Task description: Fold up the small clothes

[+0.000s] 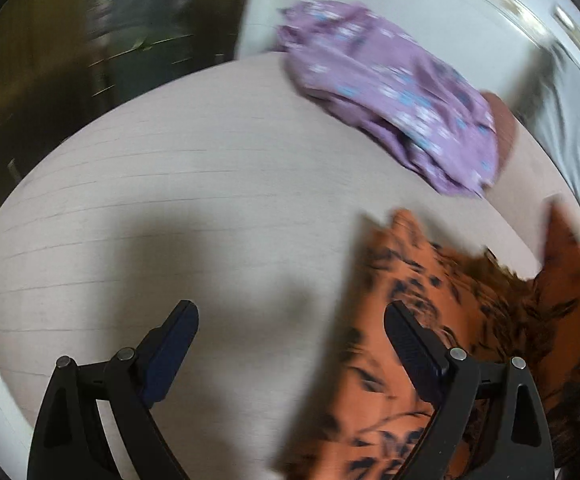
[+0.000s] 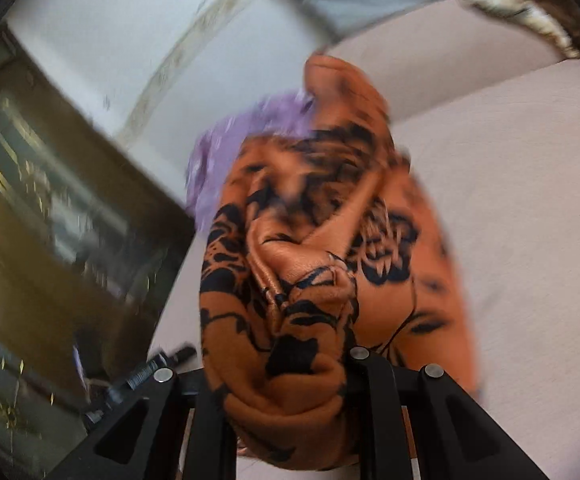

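Observation:
An orange garment with a black floral print (image 2: 309, 280) is bunched between the jaws of my right gripper (image 2: 286, 376), which is shut on it and holds it up over the pale table (image 2: 509, 200). The same orange garment (image 1: 449, 340) hangs at the lower right of the left wrist view. My left gripper (image 1: 290, 320) is open and empty above the table (image 1: 170, 200), its right finger (image 1: 413, 344) in front of the cloth. Both views are blurred.
A folded purple garment with a light flower print (image 1: 393, 92) lies at the table's far side, over something brown (image 1: 503, 120). Grey cloth (image 1: 569, 128) and a patterned cloth (image 2: 529, 8) lie further right. A dark cabinet (image 2: 50, 200) stands beyond the table's edge.

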Tool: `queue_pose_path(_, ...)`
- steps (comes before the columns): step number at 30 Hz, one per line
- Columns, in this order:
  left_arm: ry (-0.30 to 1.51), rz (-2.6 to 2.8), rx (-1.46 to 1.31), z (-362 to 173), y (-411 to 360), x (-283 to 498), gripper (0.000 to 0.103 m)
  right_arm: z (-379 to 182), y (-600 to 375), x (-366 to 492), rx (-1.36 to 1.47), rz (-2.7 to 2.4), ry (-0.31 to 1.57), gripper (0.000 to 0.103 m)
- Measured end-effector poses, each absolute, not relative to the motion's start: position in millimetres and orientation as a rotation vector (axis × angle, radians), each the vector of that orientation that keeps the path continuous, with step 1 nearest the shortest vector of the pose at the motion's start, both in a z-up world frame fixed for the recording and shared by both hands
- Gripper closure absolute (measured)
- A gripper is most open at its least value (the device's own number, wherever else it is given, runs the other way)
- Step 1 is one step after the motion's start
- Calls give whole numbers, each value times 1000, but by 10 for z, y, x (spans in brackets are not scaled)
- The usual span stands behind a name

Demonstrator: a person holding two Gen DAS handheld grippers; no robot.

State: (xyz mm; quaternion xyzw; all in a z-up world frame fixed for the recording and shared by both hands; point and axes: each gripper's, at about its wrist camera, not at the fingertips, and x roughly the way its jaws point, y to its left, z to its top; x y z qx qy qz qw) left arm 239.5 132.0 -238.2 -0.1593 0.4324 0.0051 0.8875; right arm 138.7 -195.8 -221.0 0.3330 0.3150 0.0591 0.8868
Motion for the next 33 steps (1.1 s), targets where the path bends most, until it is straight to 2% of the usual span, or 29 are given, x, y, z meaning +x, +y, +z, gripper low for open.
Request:
queue_pose_path(5, 924, 18, -413, -2448, 1629, 2394, 8, -2708, -1035, 1693, 633, 229, 857, 84)
queue_pose_path(9, 894, 9, -414, -2385, 1661, 2372, 8, -2705, -763, 1705, 545, 200, 844, 83)
queue_pose_path(15, 898, -143, -449, -2369, 1482, 2418, 8, -2737, -862, 1798, 603, 269, 850, 71)
queue_pose_path(16, 901, -169, -448, -2372, 1434, 2422, 8, -2736, -865, 1798, 605, 294, 843, 62)
queue_pose_path(17, 902, -191, -440, -2371, 1386, 2428, 8, -2718, -906, 1733, 608, 327, 835, 46)
queue_pose_path(19, 905, -248, -419, -2359, 1268, 2430, 8, -2677, -915, 1566, 609, 457, 825, 25)
queue_pose_path(24, 982, -383, -357, -2440, 901, 2470, 8, -2558, -1156, 1141, 558, 549, 764, 29)
queue_pose_path(26, 1014, -421, -330, -2477, 779, 2471, 8, -2520, -1416, 1043, 581, 487, 723, 48)
queue_pose_path(28, 1032, -464, -308, -2493, 690, 2418, 8, -2510, -1666, 1020, 594, 392, 707, 55)
queue_pose_path(33, 1048, -501, -254, -2557, 563, 2392, 8, -2618, -2127, 1128, 646, 186, 710, 60)
